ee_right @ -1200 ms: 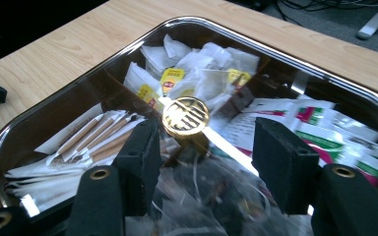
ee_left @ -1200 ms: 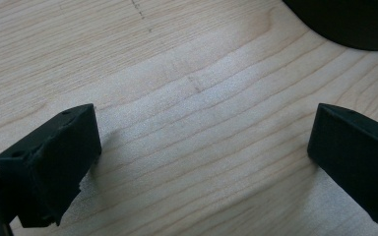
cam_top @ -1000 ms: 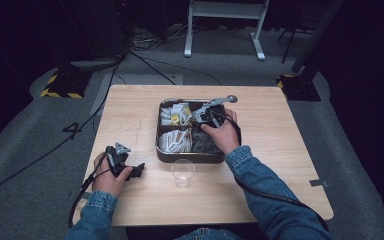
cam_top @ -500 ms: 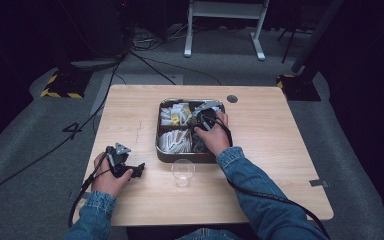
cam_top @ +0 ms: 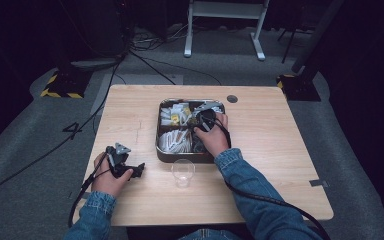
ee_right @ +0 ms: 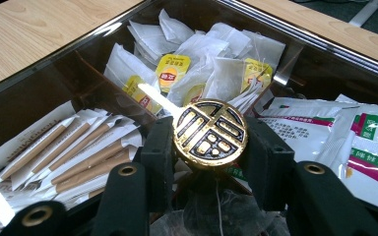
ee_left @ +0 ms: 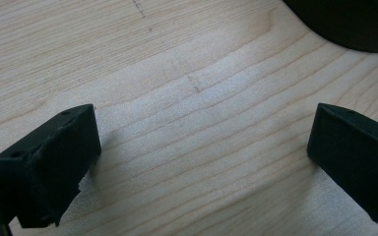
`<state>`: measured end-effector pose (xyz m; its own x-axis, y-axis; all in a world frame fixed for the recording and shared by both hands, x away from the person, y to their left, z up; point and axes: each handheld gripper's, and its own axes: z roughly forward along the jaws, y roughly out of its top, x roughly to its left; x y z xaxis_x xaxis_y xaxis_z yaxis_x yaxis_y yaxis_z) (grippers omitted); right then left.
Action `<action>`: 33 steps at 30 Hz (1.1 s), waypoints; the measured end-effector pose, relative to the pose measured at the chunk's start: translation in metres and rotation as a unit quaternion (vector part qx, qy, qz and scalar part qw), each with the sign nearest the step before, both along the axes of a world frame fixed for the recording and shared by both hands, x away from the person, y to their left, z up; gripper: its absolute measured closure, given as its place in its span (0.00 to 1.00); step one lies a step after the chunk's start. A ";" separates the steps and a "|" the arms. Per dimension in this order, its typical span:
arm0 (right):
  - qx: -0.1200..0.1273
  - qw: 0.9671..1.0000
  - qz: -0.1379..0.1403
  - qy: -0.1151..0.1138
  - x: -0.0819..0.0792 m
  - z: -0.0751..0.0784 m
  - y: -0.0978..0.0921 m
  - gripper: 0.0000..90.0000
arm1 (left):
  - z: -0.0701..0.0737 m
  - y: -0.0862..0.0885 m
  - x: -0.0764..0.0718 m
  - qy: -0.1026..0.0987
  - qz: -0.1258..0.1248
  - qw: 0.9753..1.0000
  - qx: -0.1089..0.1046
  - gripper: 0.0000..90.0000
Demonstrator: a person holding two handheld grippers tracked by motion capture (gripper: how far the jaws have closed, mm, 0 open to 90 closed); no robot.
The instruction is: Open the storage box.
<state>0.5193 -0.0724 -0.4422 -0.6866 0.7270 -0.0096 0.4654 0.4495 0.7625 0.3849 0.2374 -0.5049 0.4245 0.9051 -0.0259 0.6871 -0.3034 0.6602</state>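
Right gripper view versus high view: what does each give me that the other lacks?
Right gripper view: the right gripper clamped on a round gold-and-black knob, with yellow tea-bag tags behind it. High view: the left gripper low over the table, and a clear cup just in front of the tin. Both: the divided tin of sachets with the right gripper over it.

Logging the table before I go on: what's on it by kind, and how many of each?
Compartmented tin of tea bags and sachets: 1
Round gold emblem knob, clamped in the right gripper: 1
Clear plastic cup: 1
Handheld grippers, counting the left gripper: 2
Total: 5
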 end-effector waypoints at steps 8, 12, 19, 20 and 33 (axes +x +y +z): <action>0.011 1.000 -0.005 -0.005 -0.001 0.001 -0.001 0.66 | 0.000 0.000 0.002 -0.001 -0.001 1.000 0.001 0.00; 0.016 1.000 -0.004 -0.011 -0.001 0.008 -0.003 0.66 | 0.000 0.000 0.002 0.000 0.000 1.000 -0.001 0.00; 0.038 0.999 -0.004 -0.028 -0.003 0.033 -0.012 0.66 | 0.000 0.000 0.004 0.000 0.002 1.000 0.000 0.00; 0.039 0.999 -0.002 -0.031 -0.004 0.036 -0.013 0.66 | 0.000 0.000 0.005 0.000 0.002 1.000 0.000 0.00; 0.054 0.997 0.002 -0.046 -0.011 0.059 -0.035 0.66 | 0.000 0.000 0.005 0.001 0.001 1.000 0.000 0.00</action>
